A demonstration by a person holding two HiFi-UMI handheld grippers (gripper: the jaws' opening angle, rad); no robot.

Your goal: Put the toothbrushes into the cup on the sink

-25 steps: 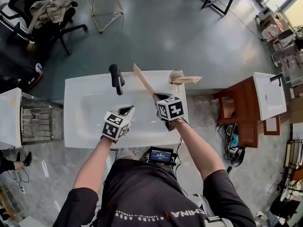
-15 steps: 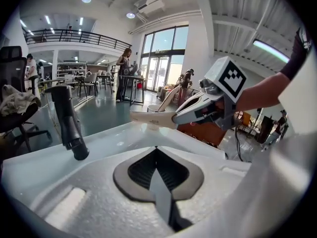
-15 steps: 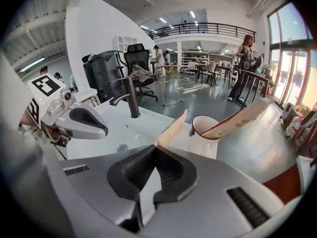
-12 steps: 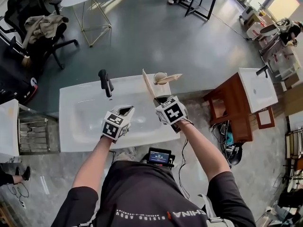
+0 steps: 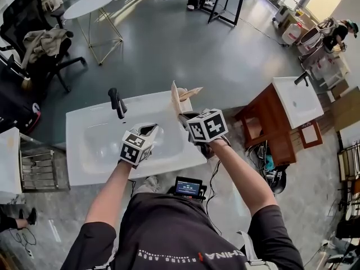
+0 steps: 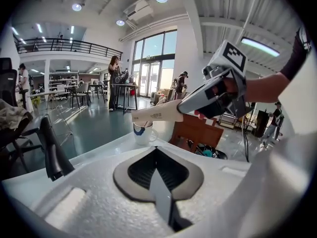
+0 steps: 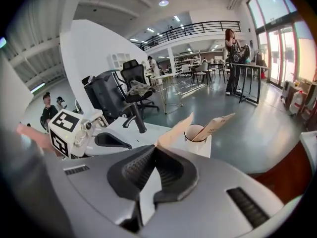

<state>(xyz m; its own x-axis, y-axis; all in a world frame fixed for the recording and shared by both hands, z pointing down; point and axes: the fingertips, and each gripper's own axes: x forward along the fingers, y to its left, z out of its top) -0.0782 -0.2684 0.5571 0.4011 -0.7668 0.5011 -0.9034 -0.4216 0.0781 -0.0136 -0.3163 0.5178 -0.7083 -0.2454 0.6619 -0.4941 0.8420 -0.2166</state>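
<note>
Beige cardboard-boxed toothbrush (image 5: 175, 97) was held beside the white cup (image 7: 198, 139)
The right gripper (image 5: 183, 117) clamped it, near the white sink's (image 5: 84, 162) far right corner; the left gripper (image 5: 151, 130), jaws together and empty, hovered over the sink.

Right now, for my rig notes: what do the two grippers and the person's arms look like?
The left gripper and right gripper are pale grey with dark ribbed pads; each bears a white cube with black square markers. A thin dark cable trails from the right one. The person wears a black short-sleeved shirt.
</note>
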